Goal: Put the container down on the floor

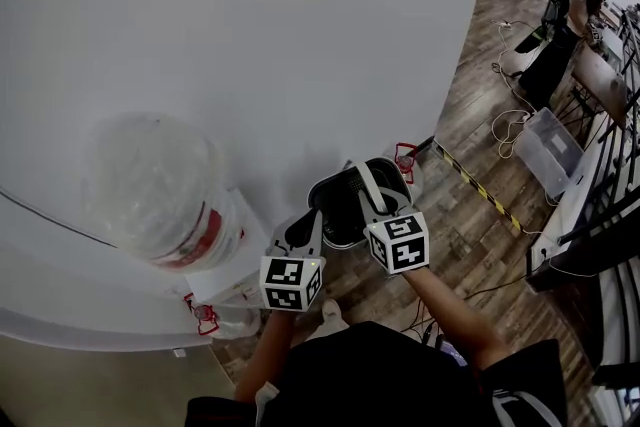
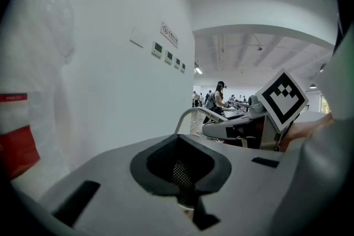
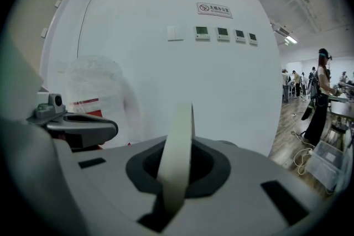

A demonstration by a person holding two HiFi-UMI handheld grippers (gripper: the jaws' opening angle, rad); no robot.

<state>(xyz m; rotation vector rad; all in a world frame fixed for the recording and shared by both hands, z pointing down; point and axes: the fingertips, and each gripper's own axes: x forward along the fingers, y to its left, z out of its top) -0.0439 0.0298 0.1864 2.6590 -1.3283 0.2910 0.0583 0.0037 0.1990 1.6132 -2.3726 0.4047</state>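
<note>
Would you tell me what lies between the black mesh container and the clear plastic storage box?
In the head view, a yellow-and-black striped tape line crosses the wooden floor between them.

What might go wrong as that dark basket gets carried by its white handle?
The right gripper pinches only the thin white handle of the dark mesh container, so it might slip or swing. The clear plastic-wrapped bundle sits close by; the container could bump it going down.
</note>
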